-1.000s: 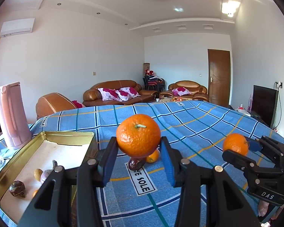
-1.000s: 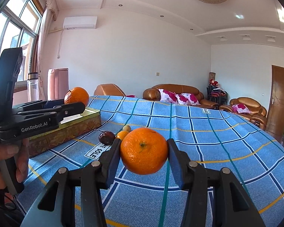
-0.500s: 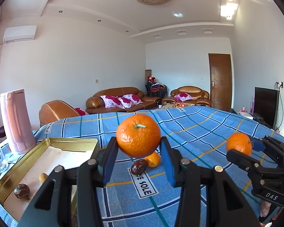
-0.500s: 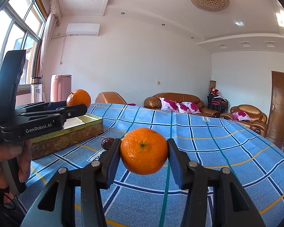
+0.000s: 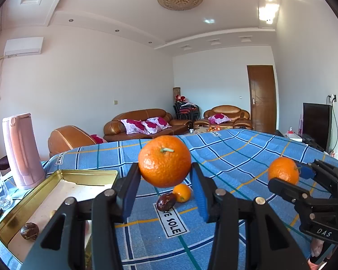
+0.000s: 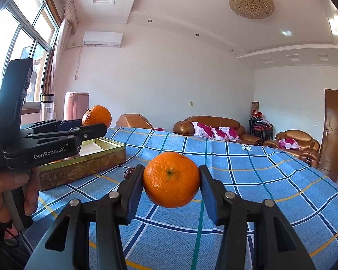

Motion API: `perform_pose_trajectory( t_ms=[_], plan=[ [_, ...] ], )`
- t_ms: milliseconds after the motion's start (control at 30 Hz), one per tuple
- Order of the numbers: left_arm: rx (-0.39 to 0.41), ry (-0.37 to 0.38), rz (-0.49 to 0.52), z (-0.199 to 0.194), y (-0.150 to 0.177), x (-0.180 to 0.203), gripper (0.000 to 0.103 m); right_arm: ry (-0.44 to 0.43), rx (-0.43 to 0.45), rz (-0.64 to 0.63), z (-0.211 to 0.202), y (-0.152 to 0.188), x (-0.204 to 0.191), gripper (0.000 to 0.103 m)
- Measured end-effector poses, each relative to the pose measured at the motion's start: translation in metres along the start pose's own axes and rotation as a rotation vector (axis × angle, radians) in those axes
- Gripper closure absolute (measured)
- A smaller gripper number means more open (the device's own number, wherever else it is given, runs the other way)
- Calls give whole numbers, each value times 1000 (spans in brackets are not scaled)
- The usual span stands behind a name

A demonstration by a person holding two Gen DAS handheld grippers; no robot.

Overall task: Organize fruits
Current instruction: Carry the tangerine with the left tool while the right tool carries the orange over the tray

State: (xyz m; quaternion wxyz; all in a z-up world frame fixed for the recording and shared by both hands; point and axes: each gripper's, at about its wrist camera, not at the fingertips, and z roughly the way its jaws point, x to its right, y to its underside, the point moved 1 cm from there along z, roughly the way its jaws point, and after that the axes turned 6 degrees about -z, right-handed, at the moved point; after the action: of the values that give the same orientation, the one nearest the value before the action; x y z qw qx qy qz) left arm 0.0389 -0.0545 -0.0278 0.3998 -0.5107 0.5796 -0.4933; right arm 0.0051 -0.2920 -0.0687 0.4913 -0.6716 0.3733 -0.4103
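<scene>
My left gripper [image 5: 165, 186] is shut on an orange [image 5: 164, 160] and holds it above the blue checked tablecloth [image 5: 236, 157]. My right gripper [image 6: 171, 189] is shut on a second orange [image 6: 171, 178], also in the air; it shows at the right of the left wrist view [image 5: 284, 171]. The left gripper's orange shows in the right wrist view [image 6: 97, 115]. A gold tin tray [image 5: 29, 204] lies to the left with a dark fruit [image 5: 29, 230] in it. A small orange [image 5: 182, 192] and a dark red date [image 5: 166, 201] lie on the cloth.
A pink kettle [image 5: 22, 150] and a glass [image 5: 2, 200] stand behind the tray at the left. The tray's decorated side wall [image 6: 83, 168] faces the right gripper. Sofas [image 5: 144, 121] stand beyond the table's far edge.
Both grippers have risen and tilted upward with their oranges still held. The tray, small orange and date sit lower in view.
</scene>
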Motion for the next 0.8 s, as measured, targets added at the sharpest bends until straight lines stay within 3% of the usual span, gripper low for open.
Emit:
perform_pose_trajectory(
  t_ms=[800],
  plan=[
    [-25, -16, -20, -3, -3, -14, 56, -49, -28, -46, 6, -26, -25, 53]
  ],
)
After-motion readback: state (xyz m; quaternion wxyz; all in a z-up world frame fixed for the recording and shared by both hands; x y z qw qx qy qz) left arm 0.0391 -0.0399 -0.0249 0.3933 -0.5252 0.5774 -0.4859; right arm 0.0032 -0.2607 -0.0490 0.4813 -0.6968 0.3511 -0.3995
